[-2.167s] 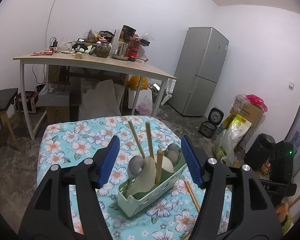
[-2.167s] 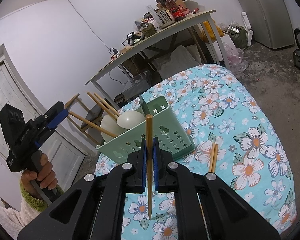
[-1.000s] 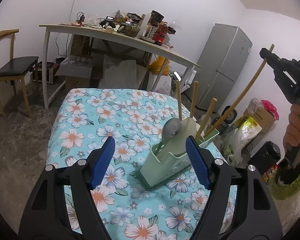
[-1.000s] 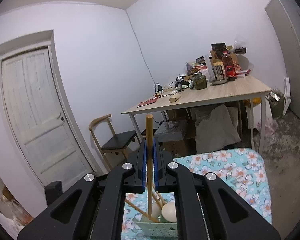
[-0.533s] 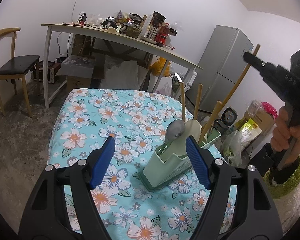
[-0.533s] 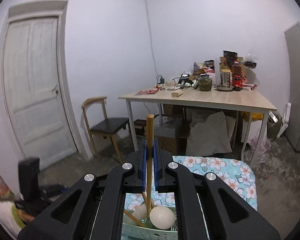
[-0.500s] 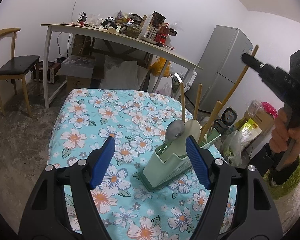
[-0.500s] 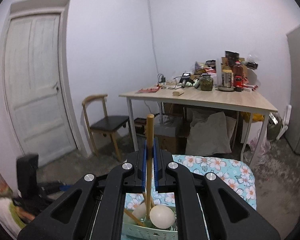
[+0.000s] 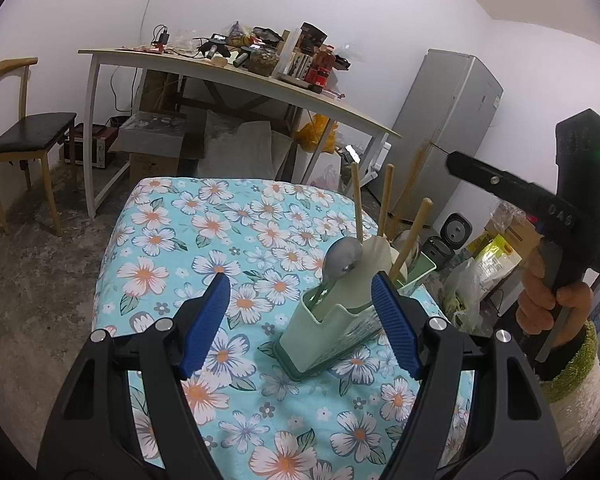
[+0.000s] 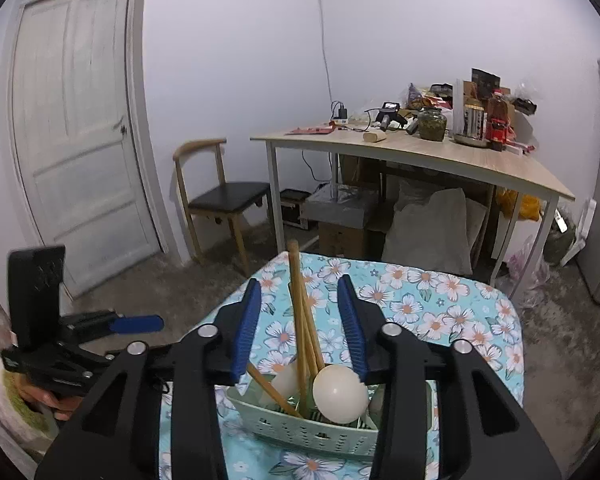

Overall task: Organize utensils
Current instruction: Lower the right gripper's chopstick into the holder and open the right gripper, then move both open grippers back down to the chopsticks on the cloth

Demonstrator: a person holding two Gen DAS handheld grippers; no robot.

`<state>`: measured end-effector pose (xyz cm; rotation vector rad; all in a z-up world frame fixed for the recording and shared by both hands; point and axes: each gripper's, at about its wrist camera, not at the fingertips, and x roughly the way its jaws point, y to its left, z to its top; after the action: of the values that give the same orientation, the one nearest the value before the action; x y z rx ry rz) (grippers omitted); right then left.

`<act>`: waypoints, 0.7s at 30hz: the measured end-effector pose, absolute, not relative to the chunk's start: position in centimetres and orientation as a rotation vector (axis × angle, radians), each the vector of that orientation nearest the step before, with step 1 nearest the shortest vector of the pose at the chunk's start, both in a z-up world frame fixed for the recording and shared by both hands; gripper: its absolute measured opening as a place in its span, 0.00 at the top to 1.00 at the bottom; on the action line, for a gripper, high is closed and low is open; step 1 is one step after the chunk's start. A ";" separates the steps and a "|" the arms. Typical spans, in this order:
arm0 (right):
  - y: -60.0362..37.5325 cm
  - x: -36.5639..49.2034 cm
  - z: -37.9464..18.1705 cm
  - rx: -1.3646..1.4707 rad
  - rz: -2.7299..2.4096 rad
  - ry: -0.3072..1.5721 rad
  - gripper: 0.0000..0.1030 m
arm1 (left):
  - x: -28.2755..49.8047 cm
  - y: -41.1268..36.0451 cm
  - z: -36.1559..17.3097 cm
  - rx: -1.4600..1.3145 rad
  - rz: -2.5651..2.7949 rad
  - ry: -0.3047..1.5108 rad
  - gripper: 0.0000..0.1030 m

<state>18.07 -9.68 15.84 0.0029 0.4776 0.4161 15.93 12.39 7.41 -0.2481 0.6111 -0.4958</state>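
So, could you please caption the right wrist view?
Right gripper opening, releasing a chopstick into the green basket.

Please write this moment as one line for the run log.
task: organize utensils | right gripper: opening, chopstick released into green caddy | left gripper: open, empty

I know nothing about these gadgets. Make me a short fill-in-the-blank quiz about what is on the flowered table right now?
1. The wooden chopsticks stand in a pale ____ plastic caddy.
2. The right claw is opening; its ____ pads sit either side of one chopstick without pressing it.
3. The left claw holds ____.
4. The tablecloth is printed with ____.

Missing words: green; blue; nothing; flowers
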 end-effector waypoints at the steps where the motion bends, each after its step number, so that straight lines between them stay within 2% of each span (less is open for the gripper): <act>1: -10.3 17.8 16.0 0.027 0.414 0.472 0.56 | 15.9 12.3 7.4 -0.248 -0.497 0.611 0.33; 10: -18.1 13.8 14.2 0.328 0.341 0.471 0.54 | 15.1 12.0 7.3 -0.229 -0.533 0.611 0.33; 21: -23.6 9.1 3.2 0.587 0.157 0.656 0.54 | 11.1 6.9 4.7 -0.146 -0.776 0.685 0.33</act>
<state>9.15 -23.63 3.23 0.5865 0.6565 0.1566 11.13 6.95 4.70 -0.1459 0.6854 -0.7759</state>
